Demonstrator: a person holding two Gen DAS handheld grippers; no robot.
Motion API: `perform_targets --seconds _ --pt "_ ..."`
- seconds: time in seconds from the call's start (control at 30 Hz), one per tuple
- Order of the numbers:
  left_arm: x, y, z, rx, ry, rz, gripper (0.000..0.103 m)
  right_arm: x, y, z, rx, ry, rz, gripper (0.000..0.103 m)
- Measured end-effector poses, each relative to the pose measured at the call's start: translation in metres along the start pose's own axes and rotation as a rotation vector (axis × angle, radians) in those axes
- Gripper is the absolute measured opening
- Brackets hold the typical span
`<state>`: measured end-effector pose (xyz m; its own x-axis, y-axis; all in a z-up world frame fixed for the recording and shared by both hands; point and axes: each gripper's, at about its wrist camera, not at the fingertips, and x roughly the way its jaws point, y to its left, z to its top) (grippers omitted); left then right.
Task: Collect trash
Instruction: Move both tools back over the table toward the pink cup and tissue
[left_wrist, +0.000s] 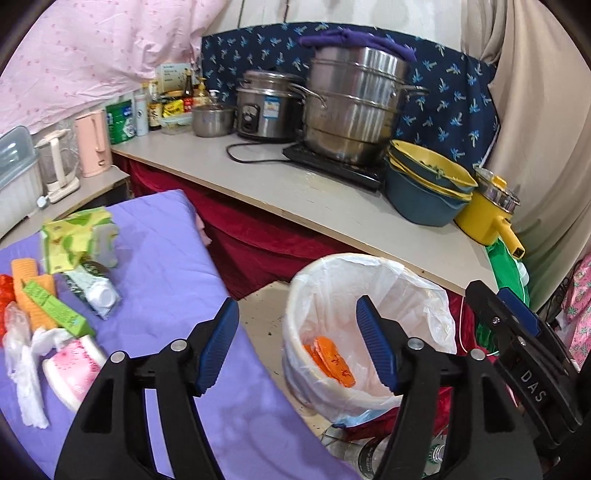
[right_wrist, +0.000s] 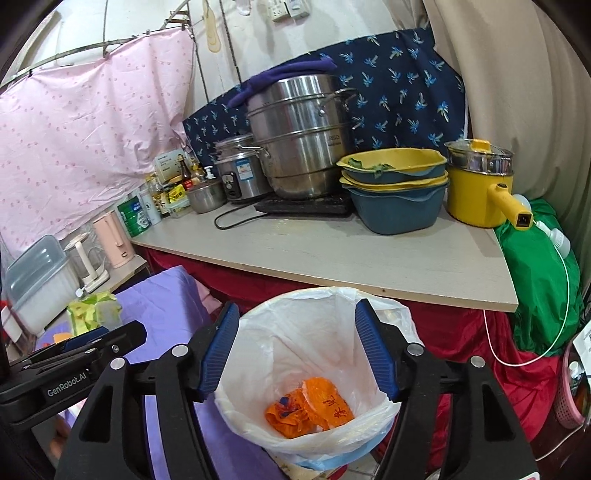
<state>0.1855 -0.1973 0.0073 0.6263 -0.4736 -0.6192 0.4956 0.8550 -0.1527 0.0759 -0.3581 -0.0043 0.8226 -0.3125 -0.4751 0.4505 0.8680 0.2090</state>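
Both sets of fingers stand apart with nothing between them: the right gripper hangs over the bin, the left gripper beside it, half over the purple-covered surface.

Biggest risk, as I judge it, is the bin itself. It looks light, its white liner is draped loosely over the rim, and a gripper swinging back with the next piece could catch the liner or knock the bin over onto the floor (bottles lie just beside its base). Next comes the heap of remaining trash on the purple surface, well apart from the bin: the yellow-green tissue pack, the green carton, the pink cup and the thin plastic bag overlap, so a pinch on one may drag a neighbour off the edge. Flimsy film may also slip from the fingers.

Inside the bin lie only crumpled orange wrappers, at the bottom.
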Motion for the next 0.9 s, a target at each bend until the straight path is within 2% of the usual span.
perform_targets --seconds 0.37,0.9 --pt "-0.046 0.054 -0.014 -0.071 -0.049 0.078 0.069 -0.024 0.054 -0.007 -0.071 -0.009 0.072 0.066" --pt "-0.092 0.168 -0.056 -0.222 -0.035 0.248 0.075 -0.033 0.152 -0.052 -0.164 0.078 0.213 0.066"
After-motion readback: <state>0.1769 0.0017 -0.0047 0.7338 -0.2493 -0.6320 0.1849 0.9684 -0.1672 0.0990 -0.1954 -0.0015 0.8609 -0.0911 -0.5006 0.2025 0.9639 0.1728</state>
